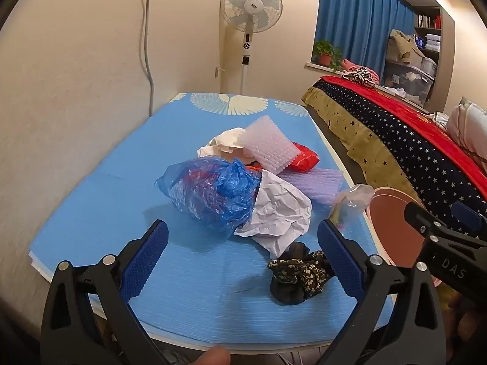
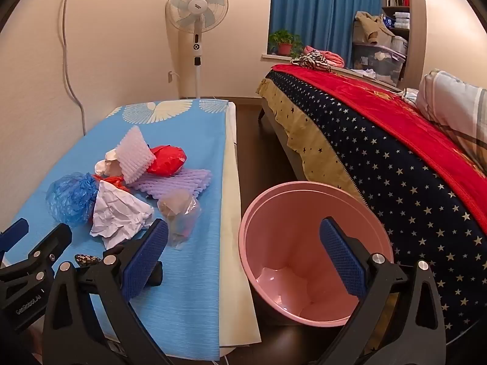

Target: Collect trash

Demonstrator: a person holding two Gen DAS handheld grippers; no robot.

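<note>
Nearest: left hand-held gripper (image 1: pixel 243 240), jaws spread wide, nothing between them, poised over near edge of counter (image 1: pixel 91 213). Right hand-held gripper (image 2: pixel 243 237), jaws likewise wide apart and empty, hanging past counter's right edge above pink bin (image 2: pixel 310 213).

Near edge, right of centre: dark floral cloth wad (image 1: pixel 296 276), lying on blue cover just beside left gripper's right finger; contact cannot be told.

Right edge, near part: clear plastic bag (image 2: pixel 179 213) with brownish contents.

Off right edge, on floor between counter and bed (image 2: pixel 395 152): pink bin, open mouth tilted toward camera, a little pale scrap at its bottom.

Centre of counter, heaped together: crumpled white paper (image 1: pixel 277 210), touching blue plastic bag (image 1: pixel 213 191) on its left; purple foam netting (image 1: pixel 313 182) behind paper toward right edge.

Farther in same heap: white foam net (image 1: pixel 269 144) propped tilted on top, red plastic bag (image 1: pixel 304 159) at its right, crumpled cream paper (image 1: pixel 226 141) at its left.

Beyond far edge: standing fan (image 1: pixel 251 9) against wall; blue curtain (image 1: pixel 359 21) and potted plant (image 1: pixel 325 51) at window.
</note>
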